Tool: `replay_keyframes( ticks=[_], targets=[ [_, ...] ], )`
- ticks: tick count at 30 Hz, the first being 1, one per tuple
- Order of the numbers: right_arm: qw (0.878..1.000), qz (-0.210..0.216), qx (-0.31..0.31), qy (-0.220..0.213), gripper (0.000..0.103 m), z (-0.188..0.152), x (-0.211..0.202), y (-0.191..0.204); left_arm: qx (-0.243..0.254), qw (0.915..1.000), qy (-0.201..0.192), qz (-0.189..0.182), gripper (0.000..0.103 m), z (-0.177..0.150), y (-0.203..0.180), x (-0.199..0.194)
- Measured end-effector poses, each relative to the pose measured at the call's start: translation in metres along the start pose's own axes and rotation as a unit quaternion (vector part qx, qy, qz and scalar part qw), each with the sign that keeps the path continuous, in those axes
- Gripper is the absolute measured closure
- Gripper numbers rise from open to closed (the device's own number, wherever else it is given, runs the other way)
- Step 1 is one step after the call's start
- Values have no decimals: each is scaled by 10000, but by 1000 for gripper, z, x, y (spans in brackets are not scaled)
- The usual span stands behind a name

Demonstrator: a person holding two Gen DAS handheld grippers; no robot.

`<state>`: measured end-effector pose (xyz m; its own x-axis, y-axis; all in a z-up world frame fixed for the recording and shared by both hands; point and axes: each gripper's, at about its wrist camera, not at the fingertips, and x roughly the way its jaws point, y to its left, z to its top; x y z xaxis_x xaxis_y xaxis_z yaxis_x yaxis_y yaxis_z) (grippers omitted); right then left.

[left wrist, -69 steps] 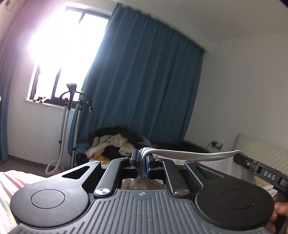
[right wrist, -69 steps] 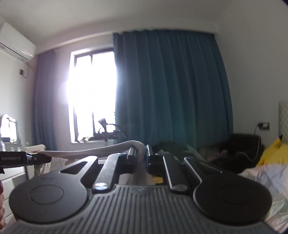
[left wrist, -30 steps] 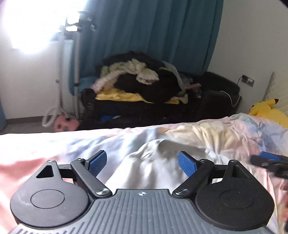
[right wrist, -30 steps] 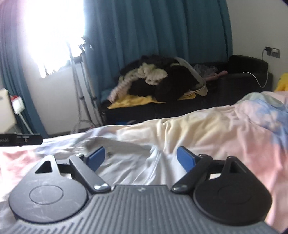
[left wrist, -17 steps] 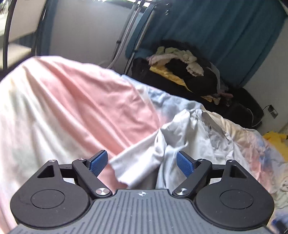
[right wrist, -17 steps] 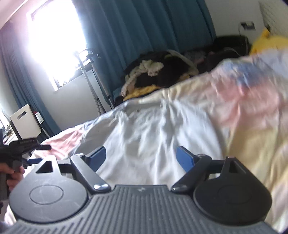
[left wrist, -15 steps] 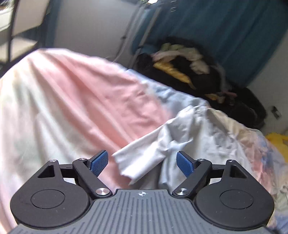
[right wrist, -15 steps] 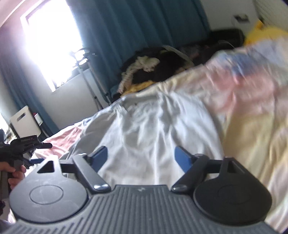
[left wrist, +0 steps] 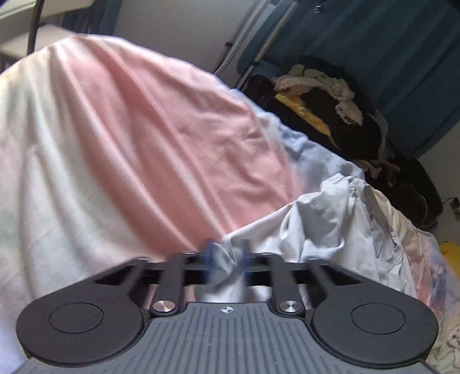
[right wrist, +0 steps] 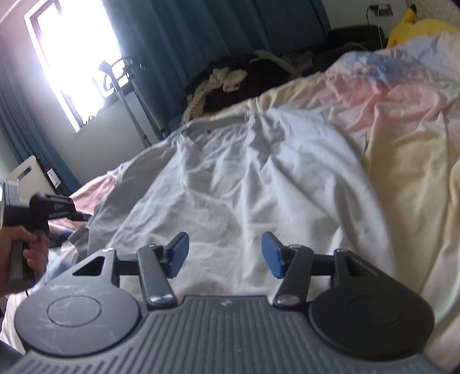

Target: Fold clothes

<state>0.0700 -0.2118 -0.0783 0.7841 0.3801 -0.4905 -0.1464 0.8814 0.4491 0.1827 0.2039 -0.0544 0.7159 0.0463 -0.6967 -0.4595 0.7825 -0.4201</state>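
A crumpled white shirt (left wrist: 339, 227) lies on a bed with a pink and pale pastel cover (left wrist: 138, 138). My left gripper (left wrist: 226, 260) is shut on the shirt's sleeve end, and bunched white cloth shows between its blurred blue pads. In the right wrist view the white shirt (right wrist: 258, 184) spreads across the bed with its collar at the far end. My right gripper (right wrist: 224, 254) hovers over the shirt's near hem, its jaws closing with a wide gap left and the cloth lying below them, not pinched. At the left edge, a hand holds the left gripper (right wrist: 82, 215) by the sleeve.
A dark sofa heaped with clothes (left wrist: 330, 109) stands beyond the bed before blue curtains (right wrist: 215, 37). A garment steamer stand (right wrist: 126, 86) is by the bright window. A yellow plush toy (right wrist: 417, 23) sits at the far right.
My left gripper went from wide open to shut on the sleeve end. The right gripper's jaws narrowed and it came in lower over the shirt's hem.
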Motion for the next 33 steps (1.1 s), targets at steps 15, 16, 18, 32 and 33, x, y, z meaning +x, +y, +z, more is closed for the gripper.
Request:
replay_keyframes(
  ticks=[15, 16, 18, 32, 33],
  targets=[
    [9993, 181, -316, 127, 45, -4, 21, 11, -195, 9851, -1556, 702, 103, 175, -12, -12],
    [9990, 185, -367, 145, 45, -5, 23, 11, -71, 9824, -1645, 882, 103, 182, -14, -4],
    [9986, 171, -451, 202, 45, -7, 30, 11, -15, 9821, -1563, 1048, 103, 188, -11, 14],
    [9988, 309, -381, 65, 45, 3, 43, 12, 1086, 9908, -708, -376, 40, 74, -32, 2],
    [9987, 309, -401, -19, 45, 5, 39, 13, 1186, 9888, -752, -509, 38, 59, -38, -10]
  ],
)
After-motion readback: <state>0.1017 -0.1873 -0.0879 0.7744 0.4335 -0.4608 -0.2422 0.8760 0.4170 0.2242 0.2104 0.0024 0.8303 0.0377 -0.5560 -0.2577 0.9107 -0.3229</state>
